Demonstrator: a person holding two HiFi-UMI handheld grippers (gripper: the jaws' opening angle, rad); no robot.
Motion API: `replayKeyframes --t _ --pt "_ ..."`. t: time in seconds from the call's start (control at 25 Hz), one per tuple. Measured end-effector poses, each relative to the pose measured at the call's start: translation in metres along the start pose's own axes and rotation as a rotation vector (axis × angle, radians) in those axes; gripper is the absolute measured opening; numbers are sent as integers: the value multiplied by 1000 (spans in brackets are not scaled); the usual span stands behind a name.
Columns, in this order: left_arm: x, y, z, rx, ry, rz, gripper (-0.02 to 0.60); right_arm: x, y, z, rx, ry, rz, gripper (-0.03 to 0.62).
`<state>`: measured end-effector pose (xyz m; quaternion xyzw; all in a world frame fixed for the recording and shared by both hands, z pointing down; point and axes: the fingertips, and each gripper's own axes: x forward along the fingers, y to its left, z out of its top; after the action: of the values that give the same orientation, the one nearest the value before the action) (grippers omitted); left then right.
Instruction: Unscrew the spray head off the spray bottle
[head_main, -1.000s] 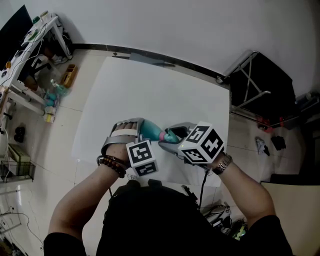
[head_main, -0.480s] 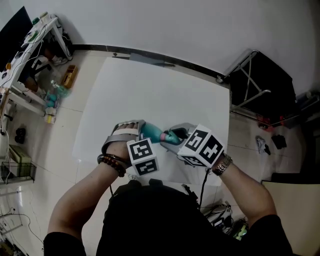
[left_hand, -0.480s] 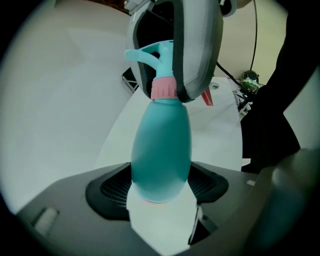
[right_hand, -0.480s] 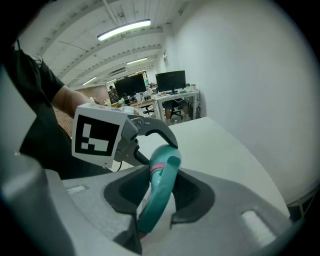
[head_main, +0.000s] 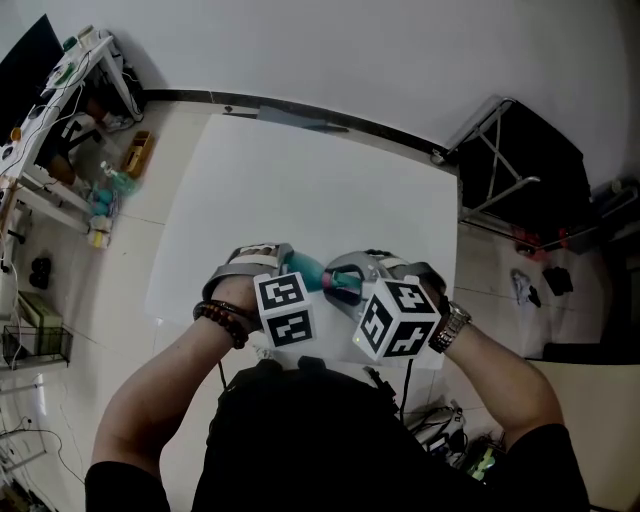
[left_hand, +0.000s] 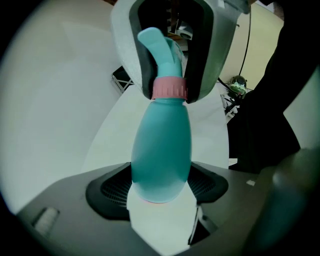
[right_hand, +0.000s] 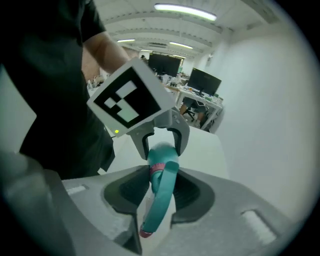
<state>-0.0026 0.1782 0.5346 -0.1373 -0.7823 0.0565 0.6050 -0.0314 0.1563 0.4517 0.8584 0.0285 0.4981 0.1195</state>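
A teal spray bottle (head_main: 308, 267) lies level above the white table (head_main: 320, 190), held between my two grippers. In the left gripper view its rounded body (left_hand: 161, 150) sits between the pads of my left gripper (left_hand: 160, 186), which is shut on it. A pink collar (left_hand: 169, 89) joins the body to the teal spray head (left_hand: 159, 46). My right gripper (right_hand: 158, 196) is shut on the spray head (right_hand: 161, 192), with its trigger lying along the gap between the jaws. Both marker cubes face up in the head view, so the jaws are partly hidden there.
The person stands at the table's near edge (head_main: 300, 355). A black folding stand (head_main: 520, 165) is on the floor to the right, a cluttered shelf (head_main: 70, 90) at the far left, and cables (head_main: 440, 430) lie by the near right corner.
The right gripper has closed onto the spray head and rolled, its marker cube swinging down towards the person. The left gripper and bottle body have stayed almost still.
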Motion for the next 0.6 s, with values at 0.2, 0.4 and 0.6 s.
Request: replayKeyframes --t 0.2,0.4,0.6 --pt "-2 -11 4 8 -25 -84 373 -1 11 -2 -360 67 -71 119" --pt "-5 -21 7 4 -46 -161 373 -7 18 0 -690 133 -170 119" --pt "-6 -29 10 4 -52 -211 373 -10 27 9 -857 105 -241 118"
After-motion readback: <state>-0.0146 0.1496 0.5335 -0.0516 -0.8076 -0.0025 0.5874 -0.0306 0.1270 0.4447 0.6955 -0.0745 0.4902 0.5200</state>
